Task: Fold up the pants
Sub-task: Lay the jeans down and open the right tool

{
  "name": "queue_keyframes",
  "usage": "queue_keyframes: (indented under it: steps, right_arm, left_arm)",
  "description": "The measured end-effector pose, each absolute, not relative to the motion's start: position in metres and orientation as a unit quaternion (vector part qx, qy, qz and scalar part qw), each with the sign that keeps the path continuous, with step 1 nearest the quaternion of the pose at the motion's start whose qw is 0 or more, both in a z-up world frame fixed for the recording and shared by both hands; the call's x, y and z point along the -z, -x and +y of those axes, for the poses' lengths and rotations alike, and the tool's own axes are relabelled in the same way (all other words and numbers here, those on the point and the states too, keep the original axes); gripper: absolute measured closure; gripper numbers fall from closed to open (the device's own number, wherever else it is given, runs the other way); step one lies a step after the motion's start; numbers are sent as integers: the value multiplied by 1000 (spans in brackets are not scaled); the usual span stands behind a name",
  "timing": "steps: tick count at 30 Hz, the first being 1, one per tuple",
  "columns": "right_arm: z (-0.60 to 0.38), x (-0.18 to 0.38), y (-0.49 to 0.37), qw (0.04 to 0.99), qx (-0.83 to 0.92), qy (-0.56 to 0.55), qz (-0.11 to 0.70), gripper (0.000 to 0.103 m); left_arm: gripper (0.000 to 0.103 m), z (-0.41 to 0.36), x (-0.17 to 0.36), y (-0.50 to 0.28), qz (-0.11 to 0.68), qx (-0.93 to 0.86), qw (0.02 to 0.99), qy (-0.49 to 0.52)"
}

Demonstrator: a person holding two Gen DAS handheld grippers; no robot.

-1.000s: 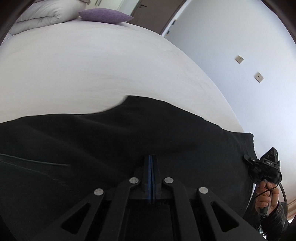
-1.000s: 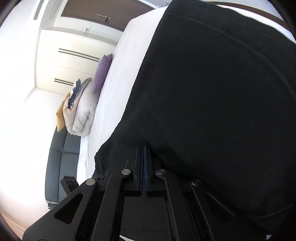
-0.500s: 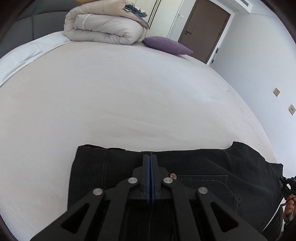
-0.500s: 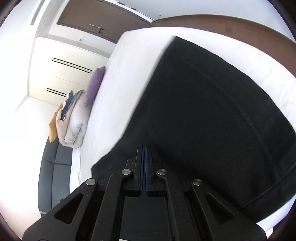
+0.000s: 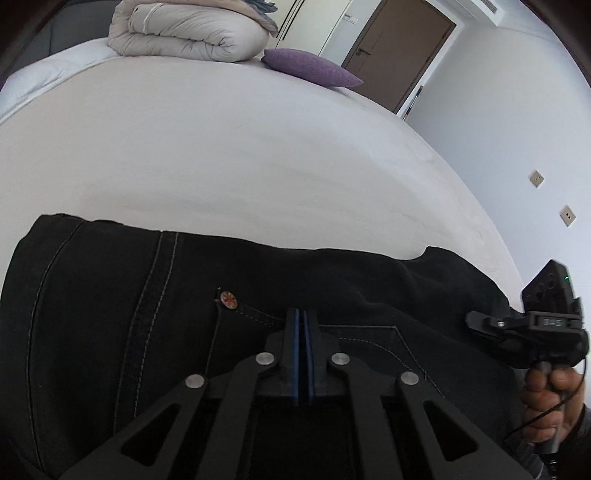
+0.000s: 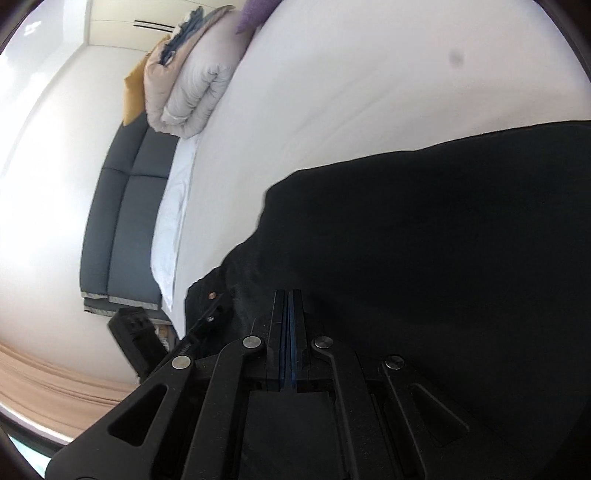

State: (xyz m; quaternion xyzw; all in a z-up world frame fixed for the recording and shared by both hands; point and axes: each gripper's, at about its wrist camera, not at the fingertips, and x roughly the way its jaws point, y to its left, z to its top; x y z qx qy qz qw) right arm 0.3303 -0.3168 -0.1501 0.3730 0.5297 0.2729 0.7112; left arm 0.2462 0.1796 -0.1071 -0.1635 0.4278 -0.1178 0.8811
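Pants (image 5: 147, 332) lie on the white bed (image 5: 258, 147).

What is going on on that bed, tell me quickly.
A person is folding black pants on a white bed, a handheld gripper in each hand. The left gripper and right gripper are both shut, over the dark fabric. A rolled duvet and purple pillow sit at the far end.

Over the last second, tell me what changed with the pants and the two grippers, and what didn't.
The black pants went from a wide spread to a shorter, doubled stack with the pocket rivet on top. The right gripper swung in along the pants' right edge, and its view turned toward the folded duvet. The left gripper and right gripper stayed shut. Duvet and purple pillow stayed put on the bed.
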Motion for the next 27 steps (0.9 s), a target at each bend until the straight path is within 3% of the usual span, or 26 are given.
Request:
queue_keyframes:
  steps: [4, 8, 12, 18, 21, 27]
  right_arm:
    - [-351, 175, -343, 706, -257, -451, 482, 103]
    - [-489, 177, -326, 730, -138, -523, 417, 103]
    - [-566, 149, -287, 766, -23, -529, 365, 103]
    - [-507, 128, -239, 747, -163, -519, 382, 101]
    - [-453, 158, -244, 723, -183, -512, 426, 101]
    - [-560, 170, -199, 737, -116, -563, 357, 103]
  left_arm:
    - [98, 185, 112, -248, 422, 130, 879, 181]
    - [98, 182, 114, -246, 417, 126, 884, 171]
    - [98, 181, 116, -246, 418, 123, 884, 169]
    - [98, 177, 115, -247, 421, 116, 885, 160]
    - [98, 173, 112, -246, 423, 107, 888, 148]
    - [98, 170, 111, -237, 423, 101, 889, 143]
